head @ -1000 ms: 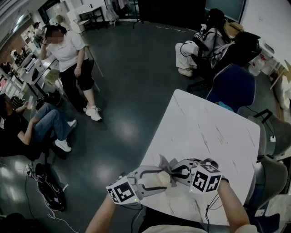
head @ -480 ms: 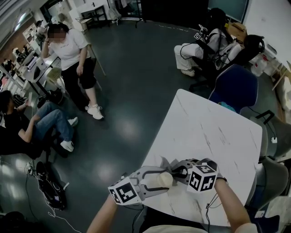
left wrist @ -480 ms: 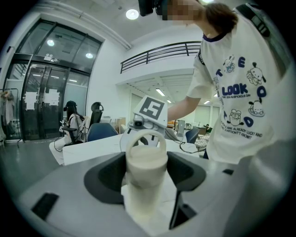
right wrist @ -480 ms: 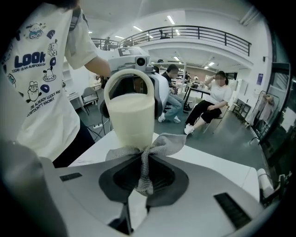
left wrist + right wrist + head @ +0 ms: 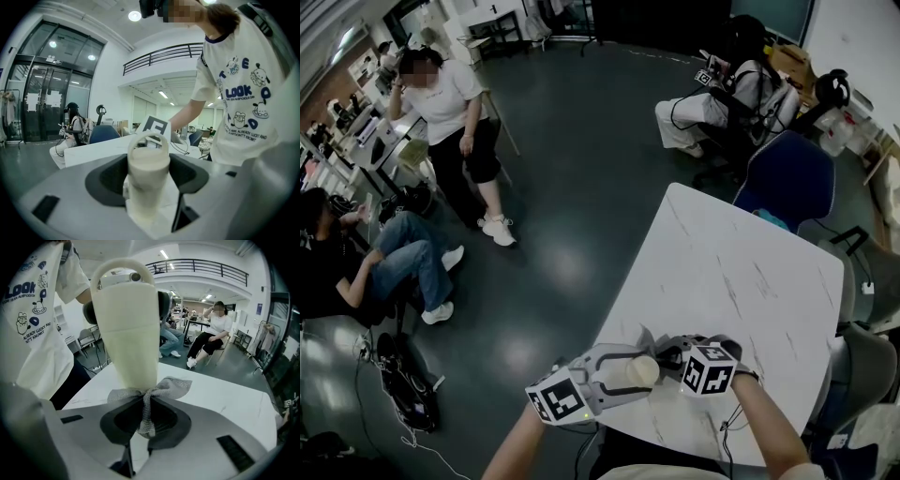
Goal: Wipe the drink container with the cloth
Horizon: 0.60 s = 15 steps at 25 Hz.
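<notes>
Head view: above white table, left gripper clamps drink container, right gripper pinches cloth.

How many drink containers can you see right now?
1. The cream drink container is gripped in the left gripper at the table's near edge, with the right gripper's cloth against it. No other shows on the table.

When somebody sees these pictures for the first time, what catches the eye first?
The cream drink container, clamped in the left gripper above the near edge of the white table. Next, the grey cloth pinched in the right gripper and bunched against the container's base. Beyond the table, several people sit or stand.
</notes>
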### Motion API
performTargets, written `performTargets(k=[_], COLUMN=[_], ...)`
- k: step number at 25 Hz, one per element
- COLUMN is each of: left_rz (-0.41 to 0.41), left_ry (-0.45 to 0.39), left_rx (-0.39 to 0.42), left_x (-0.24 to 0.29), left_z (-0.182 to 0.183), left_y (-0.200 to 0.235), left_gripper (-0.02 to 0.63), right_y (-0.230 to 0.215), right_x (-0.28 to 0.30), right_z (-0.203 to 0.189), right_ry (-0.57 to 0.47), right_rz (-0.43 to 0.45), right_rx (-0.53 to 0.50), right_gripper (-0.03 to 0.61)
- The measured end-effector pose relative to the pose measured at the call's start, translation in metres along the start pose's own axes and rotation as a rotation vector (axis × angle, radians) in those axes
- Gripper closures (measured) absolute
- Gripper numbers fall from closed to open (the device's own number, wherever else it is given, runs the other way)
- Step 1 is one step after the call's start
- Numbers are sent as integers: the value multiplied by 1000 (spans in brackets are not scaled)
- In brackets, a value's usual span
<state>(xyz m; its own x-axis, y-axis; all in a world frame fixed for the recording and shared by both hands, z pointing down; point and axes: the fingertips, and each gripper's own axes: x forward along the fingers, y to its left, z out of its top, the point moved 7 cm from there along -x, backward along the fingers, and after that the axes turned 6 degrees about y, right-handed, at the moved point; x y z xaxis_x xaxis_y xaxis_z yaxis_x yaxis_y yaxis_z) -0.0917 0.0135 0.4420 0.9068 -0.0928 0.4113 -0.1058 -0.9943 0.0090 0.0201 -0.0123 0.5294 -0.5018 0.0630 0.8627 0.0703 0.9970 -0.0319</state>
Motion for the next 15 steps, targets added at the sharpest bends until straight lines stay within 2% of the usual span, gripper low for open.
performTargets(k=[6, 15], left_rz=[12, 53], left_ry=[-1, -10], left_rx=[-5, -27], left_x=[-1, 1], left_z=[-2, -1], left_y=[-2, -3], left_gripper=[333, 333], right_y=[8, 15], right_x=[20, 27], right_z=[-9, -13], right_ry=[28, 40], right_rz=[12, -48], right_rx=[41, 84], right_gripper=[535, 535])
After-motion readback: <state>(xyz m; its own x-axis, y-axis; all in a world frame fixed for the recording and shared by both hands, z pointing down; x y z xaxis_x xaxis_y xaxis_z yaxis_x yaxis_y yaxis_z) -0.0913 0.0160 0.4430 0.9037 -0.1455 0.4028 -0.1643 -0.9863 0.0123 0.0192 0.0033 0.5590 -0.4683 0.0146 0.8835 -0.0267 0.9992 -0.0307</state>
